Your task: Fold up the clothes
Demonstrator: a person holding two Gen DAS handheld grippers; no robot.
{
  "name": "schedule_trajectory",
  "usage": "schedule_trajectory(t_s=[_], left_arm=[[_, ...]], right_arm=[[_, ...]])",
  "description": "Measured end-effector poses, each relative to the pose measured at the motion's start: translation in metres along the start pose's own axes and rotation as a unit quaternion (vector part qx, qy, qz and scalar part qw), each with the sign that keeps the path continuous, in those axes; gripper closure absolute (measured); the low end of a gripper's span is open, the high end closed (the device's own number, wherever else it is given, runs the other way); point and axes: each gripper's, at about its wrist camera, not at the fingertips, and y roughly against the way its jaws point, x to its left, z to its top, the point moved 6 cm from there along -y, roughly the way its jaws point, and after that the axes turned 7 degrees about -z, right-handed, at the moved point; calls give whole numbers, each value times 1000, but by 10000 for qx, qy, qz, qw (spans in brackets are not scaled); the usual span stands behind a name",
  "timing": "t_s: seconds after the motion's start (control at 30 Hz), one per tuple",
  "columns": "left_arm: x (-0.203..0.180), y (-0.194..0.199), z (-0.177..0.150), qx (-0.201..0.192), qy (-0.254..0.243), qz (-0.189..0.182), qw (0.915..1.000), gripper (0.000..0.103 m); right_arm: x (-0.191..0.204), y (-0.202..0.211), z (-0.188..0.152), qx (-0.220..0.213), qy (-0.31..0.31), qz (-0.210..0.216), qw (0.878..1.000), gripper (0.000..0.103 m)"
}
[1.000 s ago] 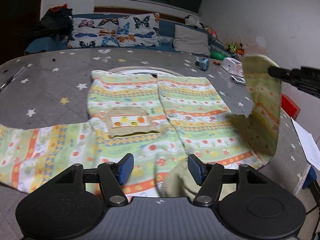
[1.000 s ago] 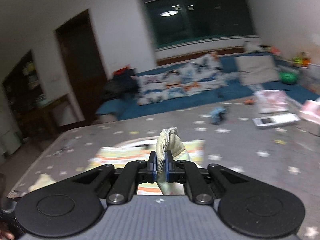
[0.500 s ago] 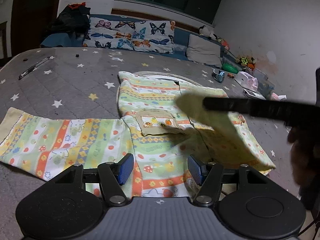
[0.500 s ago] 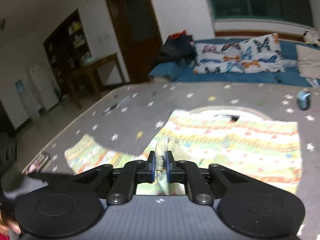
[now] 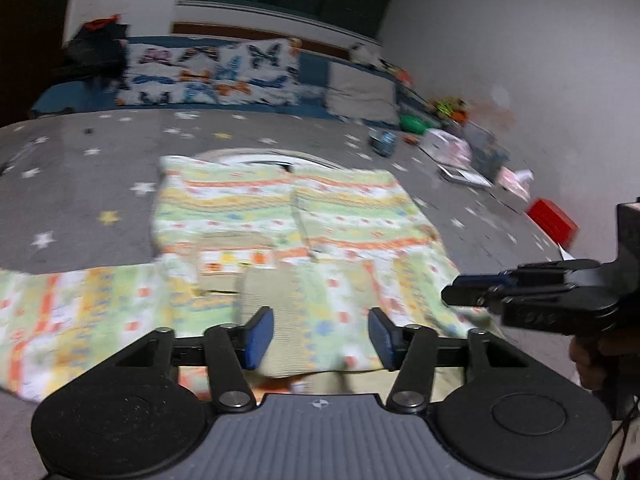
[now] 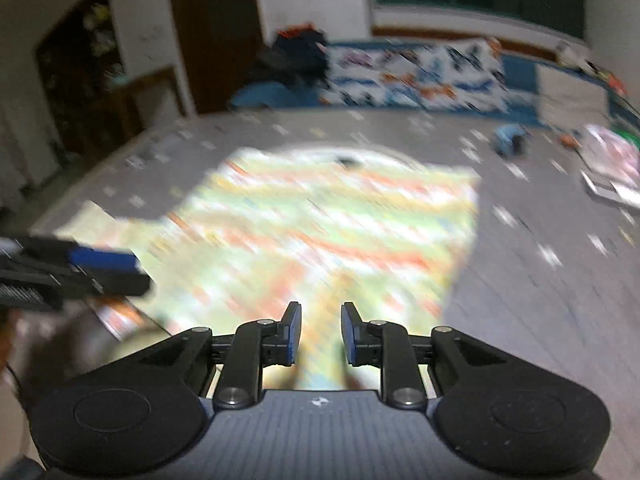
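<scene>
Striped patterned shirt (image 5: 296, 232) flat on starry bedspread (image 5: 80, 184), one sleeve (image 5: 304, 320) folded inward

Motion blur smears the garment (image 6: 320, 232) in our right wrist view, so we cannot read its print. In our left wrist view its near hem hides behind the left gripper (image 5: 320, 336), and the left sleeve (image 5: 60, 312) runs off-frame.

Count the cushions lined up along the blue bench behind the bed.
2 visible. A butterfly-print cushion lies at the left of the bench, beside a dark clothes pile; a plain grey cushion sits to its right. More may be hidden in the blur.
</scene>
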Motion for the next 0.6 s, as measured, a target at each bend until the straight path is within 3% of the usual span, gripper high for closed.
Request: schedule_trajectory(t_s=[0.17, 0.4, 0.6], left_arm=[[-7, -22, -2, 217, -106, -57, 9997, 64], [15, -25, 0, 168, 167, 77, 9997, 67], [38, -19, -2, 149, 475, 103, 9987, 68]], right_arm=[[-26, -6, -23, 194, -147, -156, 9996, 86], [-31, -22, 11, -146, -134, -169, 9997, 83], [-31, -47, 12, 81, -63, -326, 9994, 82]])
